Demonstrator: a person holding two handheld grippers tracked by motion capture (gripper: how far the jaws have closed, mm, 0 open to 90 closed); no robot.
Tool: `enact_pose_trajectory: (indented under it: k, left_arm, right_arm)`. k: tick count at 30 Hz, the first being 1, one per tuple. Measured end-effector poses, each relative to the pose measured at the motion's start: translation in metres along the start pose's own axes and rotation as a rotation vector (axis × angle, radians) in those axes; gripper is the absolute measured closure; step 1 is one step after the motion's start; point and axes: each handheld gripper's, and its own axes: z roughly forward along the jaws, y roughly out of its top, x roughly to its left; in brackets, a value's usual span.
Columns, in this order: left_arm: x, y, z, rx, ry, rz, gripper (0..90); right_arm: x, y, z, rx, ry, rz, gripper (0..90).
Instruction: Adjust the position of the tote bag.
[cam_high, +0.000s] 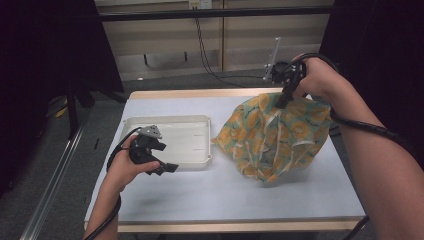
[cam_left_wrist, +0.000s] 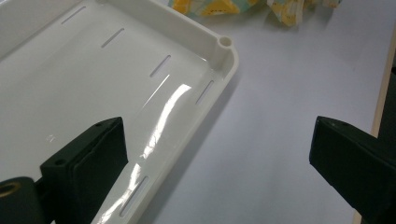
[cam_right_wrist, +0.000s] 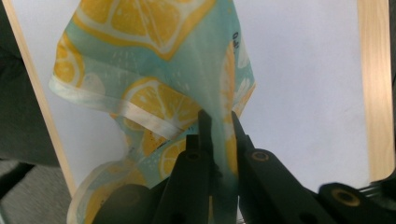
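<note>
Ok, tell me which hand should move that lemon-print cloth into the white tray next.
Right. The right gripper is clamped on the lemon-print cloth, lifting it beside the white tray; the left gripper is open over the tray's corner.

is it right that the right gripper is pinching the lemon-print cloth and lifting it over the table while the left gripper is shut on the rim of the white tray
Not quite. The left gripper is open, its jaws wide apart with nothing between them, hovering at the white tray edge, as the left gripper view shows. The rest holds: the right gripper pinches the lemon-print cloth above the table.
</note>
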Motion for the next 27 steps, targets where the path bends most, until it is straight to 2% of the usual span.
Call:
enact_pose_trajectory:
  k: [3, 6, 9, 10, 13, 14, 15, 17, 19, 20, 21, 23, 24, 25, 27]
  left_arm:
    - [0.0, 0.001, -0.001, 0.0, 0.007, 0.004, 3.9]
    - [0.0, 0.0, -0.001, 0.004, 0.007, 0.004, 3.9]
    - [0.0, 0.0, -0.001, -0.003, 0.003, 0.0, 3.9]
    - [0.0, 0.0, -0.002, -0.001, 0.003, -0.001, 3.9]
    - [0.0, 0.0, -0.002, -0.005, 0.009, -0.002, 3.9]
    - [0.0, 0.0, -0.002, -0.007, 0.008, -0.002, 3.9]
    - [0.0, 0.0, -0.002, -0.002, 0.007, -0.001, 3.9]
    - [0.0, 0.0, -0.002, 0.002, 0.003, 0.008, 3.9]
    - [-0.001, 0.0, -0.002, -0.006, 0.006, 0.001, 3.9]
    - [-0.001, 0.001, -0.002, -0.006, 0.005, 0.003, 3.9]
    - [-0.001, 0.001, -0.002, -0.007, 0.002, 0.001, 3.9]
    - [0.0, 0.001, -0.001, -0.001, 0.006, 0.003, 3.9]
    - [-0.001, 0.001, -0.001, 0.002, 0.002, 0.003, 3.9]
    - [-0.001, 0.001, -0.001, 0.002, 0.0, 0.004, 3.9]
    - [-0.002, 0.001, 0.0, -0.001, -0.001, 0.004, 3.9]
  right_arm:
    - [0.0, 0.002, 0.002, -0.021, 0.003, -0.004, 90.0]
    - [0.0, 0.006, 0.004, -0.052, -0.006, 0.033, 90.0]
    - [0.0, 0.008, 0.003, -0.037, -0.015, 0.048, 88.5]
    - [-0.001, 0.008, 0.004, -0.032, -0.012, 0.086, 82.8]
    - [0.0, 0.008, 0.005, -0.025, -0.006, 0.107, 79.2]
    - [0.0, 0.008, 0.005, -0.023, -0.011, 0.127, 76.0]
    - [-0.001, 0.006, 0.006, -0.034, -0.015, 0.144, 70.6]
    - [-0.002, 0.005, 0.007, -0.047, -0.018, 0.161, 68.1]
    - [-0.001, 0.004, 0.007, -0.049, -0.011, 0.232, 61.6]
    - [0.0, 0.001, 0.008, -0.064, -0.006, 0.303, 58.2]
    - [0.0, 0.001, 0.008, -0.064, -0.006, 0.303, 58.2]
    - [0.0, 0.0, 0.007, -0.077, -0.013, 0.332, 52.2]
    - [0.0, -0.003, 0.006, -0.099, -0.019, 0.358, 43.0]
    - [-0.001, -0.004, 0.005, -0.092, -0.023, 0.368, 40.0]
    - [-0.001, -0.005, 0.004, -0.087, -0.033, 0.361, 38.8]
